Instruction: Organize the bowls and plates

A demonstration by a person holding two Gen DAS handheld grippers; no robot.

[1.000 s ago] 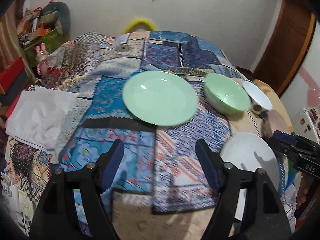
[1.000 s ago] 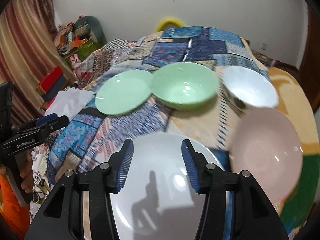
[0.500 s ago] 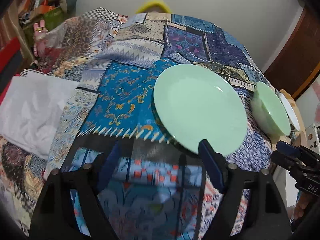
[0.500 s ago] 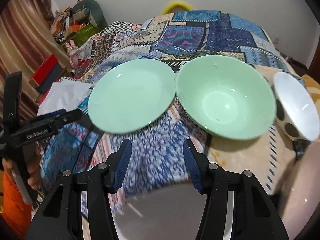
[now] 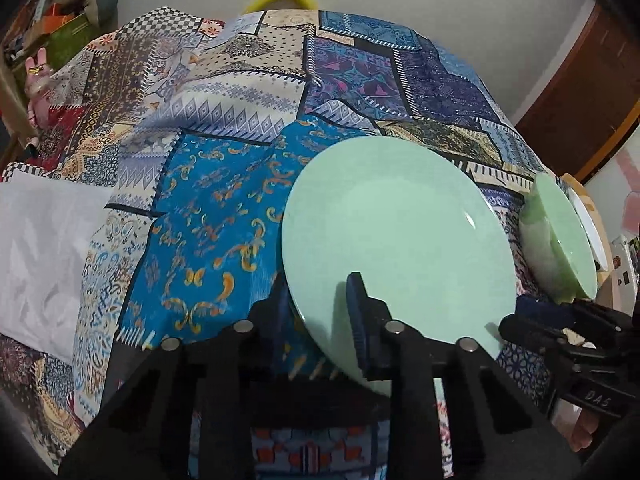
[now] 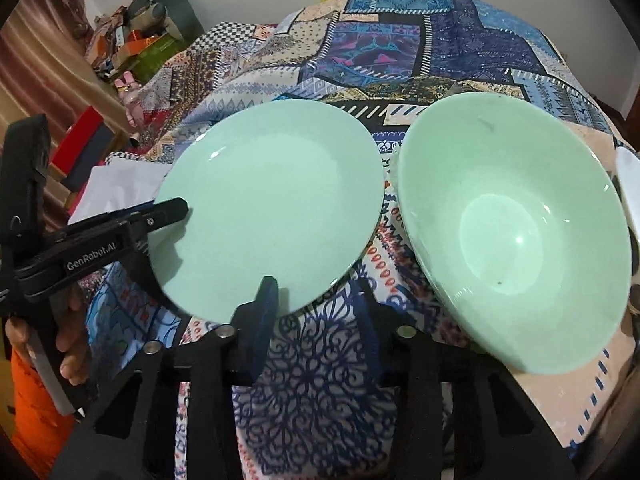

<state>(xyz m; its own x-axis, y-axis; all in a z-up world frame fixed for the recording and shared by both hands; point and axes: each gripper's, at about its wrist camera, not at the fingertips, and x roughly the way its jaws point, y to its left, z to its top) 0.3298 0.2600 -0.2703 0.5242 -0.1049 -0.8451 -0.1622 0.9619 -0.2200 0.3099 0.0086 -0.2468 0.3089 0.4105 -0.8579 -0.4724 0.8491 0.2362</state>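
Mint-green plate (image 6: 272,216) and bowl (image 6: 516,220), patchwork cloth (image 5: 224,208).

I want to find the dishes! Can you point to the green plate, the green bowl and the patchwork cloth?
green plate (image 6: 272,216): right wrist view, on its flat middle.
green bowl (image 6: 516,232): right wrist view, on the inside bottom.
patchwork cloth (image 5: 208,216): left wrist view, on the blue patch left of the plate.

Black left gripper (image 5: 320,320), blue-padded fingers (image 5: 357,320), silver screws, orange sleeve (image 6: 24,408).
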